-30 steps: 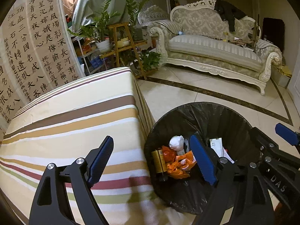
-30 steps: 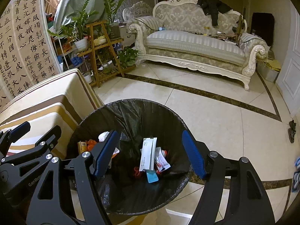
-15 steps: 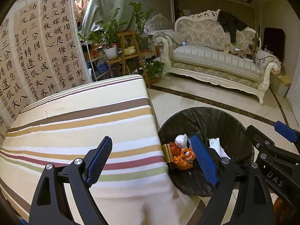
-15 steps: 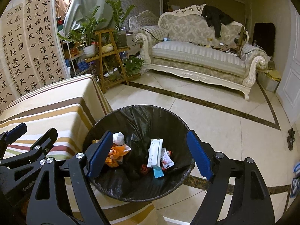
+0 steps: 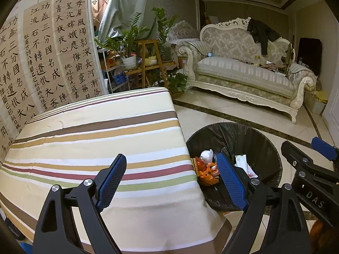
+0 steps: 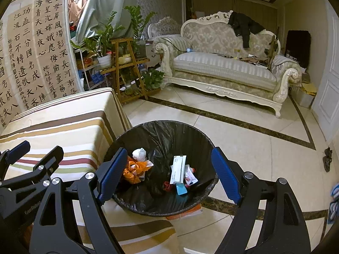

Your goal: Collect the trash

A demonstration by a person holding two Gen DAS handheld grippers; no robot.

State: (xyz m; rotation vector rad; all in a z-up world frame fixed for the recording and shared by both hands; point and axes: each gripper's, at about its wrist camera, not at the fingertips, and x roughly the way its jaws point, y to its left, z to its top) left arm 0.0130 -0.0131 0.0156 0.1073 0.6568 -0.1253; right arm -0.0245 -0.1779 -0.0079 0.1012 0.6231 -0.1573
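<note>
A round bin with a black liner (image 6: 165, 135) stands on the tiled floor against the corner of a table under a striped cloth (image 5: 95, 139). In it lie an orange wrapper (image 6: 135, 169), a crumpled white wad (image 6: 139, 154), a white packet (image 6: 178, 168) and small red and blue scraps. My right gripper (image 6: 169, 149) hangs above the bin, open and empty. My left gripper (image 5: 171, 155) is open too, with nothing in it, over the table's near right corner and the bin (image 5: 243, 139) just to its right. The cloth is bare.
A carved cream sofa (image 6: 222, 69) with a black jacket stands across the tiled floor (image 6: 243, 148). A wooden plant stand (image 6: 127, 67) and a calligraphy screen (image 5: 46, 59) are behind the table. A white door (image 6: 326, 89) is at the right, with a dark shoe (image 6: 327, 158) below it.
Both grippers have drawn back and risen from the bin, so more of the table top and floor shows. The right jaws stand wider than a second ago. The trash in the bin lies as before.
</note>
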